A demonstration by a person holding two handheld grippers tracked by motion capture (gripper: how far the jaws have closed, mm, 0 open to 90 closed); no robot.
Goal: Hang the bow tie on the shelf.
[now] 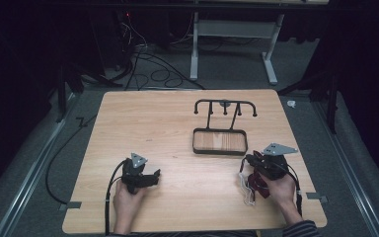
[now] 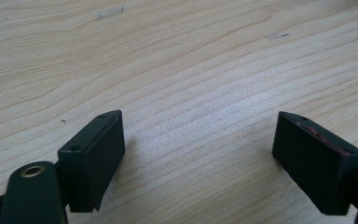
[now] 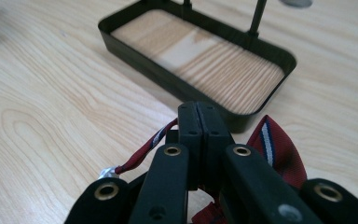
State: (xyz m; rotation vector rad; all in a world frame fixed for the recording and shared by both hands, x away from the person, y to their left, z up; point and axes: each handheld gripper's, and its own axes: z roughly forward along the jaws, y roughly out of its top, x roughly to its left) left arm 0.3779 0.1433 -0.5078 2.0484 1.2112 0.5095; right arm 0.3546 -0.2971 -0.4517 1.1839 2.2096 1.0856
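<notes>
L claw near-left on surface, jaws wide apart, nothing held, R claw near-right, jaws closed on red striped tie, just near of tray w/ rack.

Overall light: the room around the wooden table is lying in near darkness, while the tabletop is catching soft, even light from above.
Shadows: the jaws in the left gripper view are casting faint, soft-edged shadows on the wood.
Glare: a pale sheen is showing inside the tray.
Focus: the high view is looking grainy; near jaw bases in the right gripper view are blurring slightly.
</notes>
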